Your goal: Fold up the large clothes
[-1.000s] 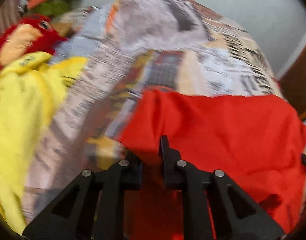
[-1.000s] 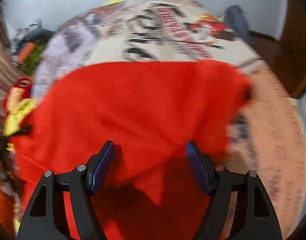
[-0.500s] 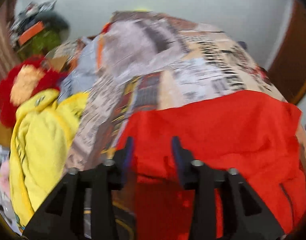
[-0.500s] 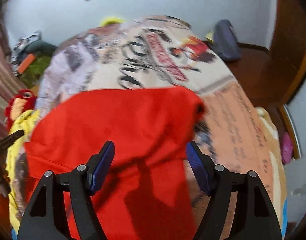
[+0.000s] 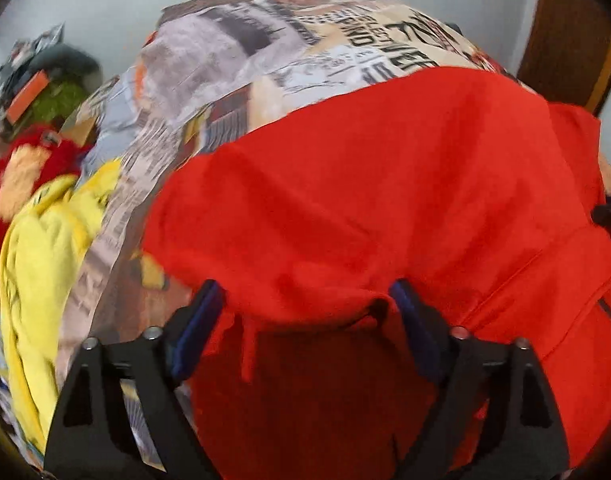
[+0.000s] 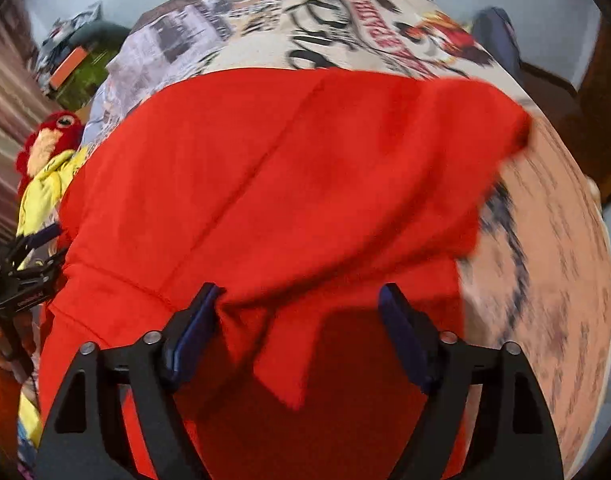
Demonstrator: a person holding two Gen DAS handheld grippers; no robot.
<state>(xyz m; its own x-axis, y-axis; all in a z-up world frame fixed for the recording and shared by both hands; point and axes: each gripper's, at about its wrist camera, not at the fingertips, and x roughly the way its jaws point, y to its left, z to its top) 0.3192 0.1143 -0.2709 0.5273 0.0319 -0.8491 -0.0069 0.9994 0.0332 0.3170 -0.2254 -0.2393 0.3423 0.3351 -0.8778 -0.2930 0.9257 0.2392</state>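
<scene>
I hold my left gripper (image 5: 305,300) low over the bed, pointing forward along the spread, its jaws wide apart with nothing clamped. My right gripper (image 6: 297,304) sits the same way, jaws spread wide and gripping nothing. Each has blue pads (image 5: 197,324) on the inner faces of its fingers.

The red garment (image 5: 385,184) lies right in front of and under both grippers, covering the near part of the bed (image 5: 265,40). A loose fold of it bulges up between my left fingers and drapes over the gap; below that fold the cloth falls into shadow. In the right view the garment (image 6: 285,168) spreads from the left edge across to the far right, where its corner (image 6: 509,120) ends in a soft, blurred point — a seam runs diagonally through the cloth ahead of my right fingers, and a flap hangs down between them.

Past the garment, the bedspread shows a newspaper-style print with large lettering. Off to the left of my left gripper is a yellow cloth (image 5: 41,248), and beyond it a red plush toy (image 5: 25,164). At the left edge of the right view I can see the other gripper's dark frame (image 6: 21,280).
</scene>
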